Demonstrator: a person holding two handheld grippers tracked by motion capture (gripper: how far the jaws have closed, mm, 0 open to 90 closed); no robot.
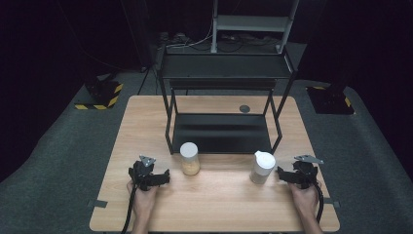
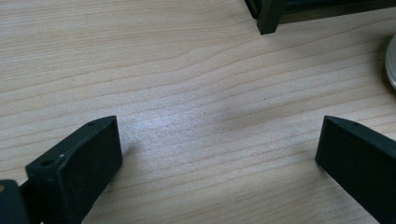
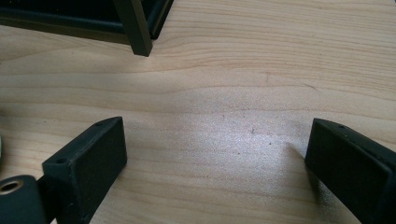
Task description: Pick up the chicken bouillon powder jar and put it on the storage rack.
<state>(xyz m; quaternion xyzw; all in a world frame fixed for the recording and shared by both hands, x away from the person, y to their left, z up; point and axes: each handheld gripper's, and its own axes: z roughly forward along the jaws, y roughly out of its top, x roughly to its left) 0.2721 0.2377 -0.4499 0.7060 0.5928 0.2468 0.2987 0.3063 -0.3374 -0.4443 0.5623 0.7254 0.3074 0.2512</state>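
Both tools sat on the bench, left tool [image 1: 155,176] and right tool [image 1: 290,174] spread wide, gripping nothing. 2 jars, [image 1: 189,158] and [image 1: 262,166], stood just inboard by the rack [image 1: 221,131], probably staged for pickup.

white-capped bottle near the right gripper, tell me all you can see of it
The small clear bottle with a white spouted cap stands upright on the light wooden table, in front of the black metal shelf rack's right front leg. Its lower part looks filled with something pale. The right gripper sits just beside it, jaws open, not gripping it.
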